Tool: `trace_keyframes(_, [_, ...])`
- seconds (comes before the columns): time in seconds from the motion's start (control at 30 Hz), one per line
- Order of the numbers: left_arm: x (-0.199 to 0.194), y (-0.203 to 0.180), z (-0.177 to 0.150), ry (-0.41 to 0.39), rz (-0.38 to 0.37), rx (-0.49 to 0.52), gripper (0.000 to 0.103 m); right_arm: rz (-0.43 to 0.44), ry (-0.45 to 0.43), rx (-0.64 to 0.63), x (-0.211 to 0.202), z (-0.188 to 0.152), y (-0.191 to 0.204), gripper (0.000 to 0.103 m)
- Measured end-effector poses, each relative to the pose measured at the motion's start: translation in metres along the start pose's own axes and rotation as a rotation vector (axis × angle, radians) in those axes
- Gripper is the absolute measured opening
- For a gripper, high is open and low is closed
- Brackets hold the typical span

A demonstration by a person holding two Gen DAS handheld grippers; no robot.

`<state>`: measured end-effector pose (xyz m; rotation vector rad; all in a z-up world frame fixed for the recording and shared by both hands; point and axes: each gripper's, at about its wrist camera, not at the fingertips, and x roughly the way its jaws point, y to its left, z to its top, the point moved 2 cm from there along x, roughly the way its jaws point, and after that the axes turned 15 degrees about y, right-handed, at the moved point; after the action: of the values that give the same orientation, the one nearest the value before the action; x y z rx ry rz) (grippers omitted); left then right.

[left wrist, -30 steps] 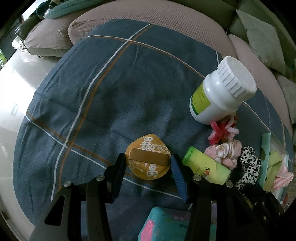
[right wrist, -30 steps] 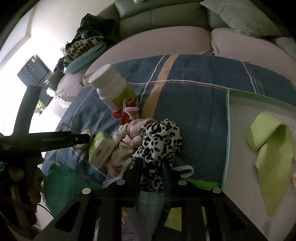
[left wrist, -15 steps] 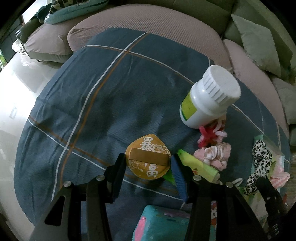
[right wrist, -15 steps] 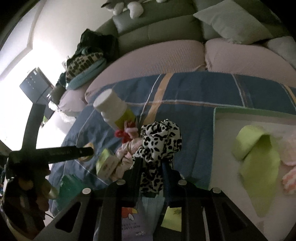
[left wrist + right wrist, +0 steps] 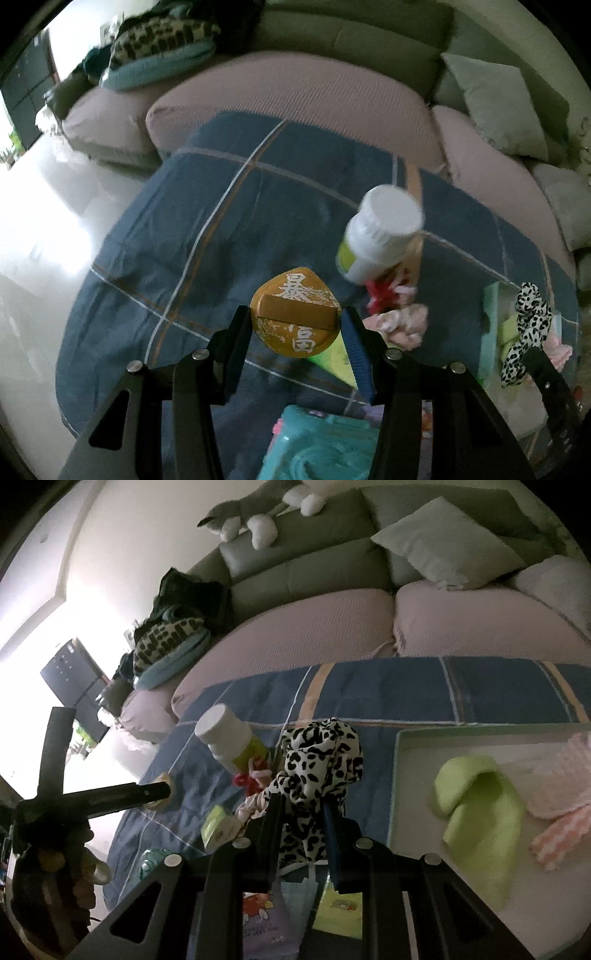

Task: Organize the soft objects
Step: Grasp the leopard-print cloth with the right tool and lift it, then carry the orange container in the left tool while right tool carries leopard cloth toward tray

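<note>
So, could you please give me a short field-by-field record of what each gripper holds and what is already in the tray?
left gripper: shut on gold ornament, lifted above the blue blanket
right gripper: shut on leopard-print scrunchie
tray: holds green cloth and pink knit item
left on blanket: white bottle, red-and-pink hair ties, pink scrunchie
</note>
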<state>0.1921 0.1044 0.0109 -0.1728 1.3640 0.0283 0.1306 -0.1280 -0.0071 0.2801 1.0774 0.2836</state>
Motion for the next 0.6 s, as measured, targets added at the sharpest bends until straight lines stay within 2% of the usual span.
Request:
trace_keyframes(0.3, [-0.037, -0.059, -0.013, -0.101, 0.008, 0.135, 0.051, -0.055, -0.134, 0.078, -0.067, -0.001, -0.037, 0.023])
trace_keyframes(0.47, [-0.038, -0.095, -0.024, -0.113, 0.0, 0.207, 0.051, -0.13, -0.195, 0.166, -0.101, -0.006, -0.075, 0.023])
trace_keyframes(0.6, [-0.033, -0.132, -0.034, -0.108, 0.007, 0.295, 0.051, -0.152, -0.234, 0.247, -0.124, -0.012, -0.106, 0.023])
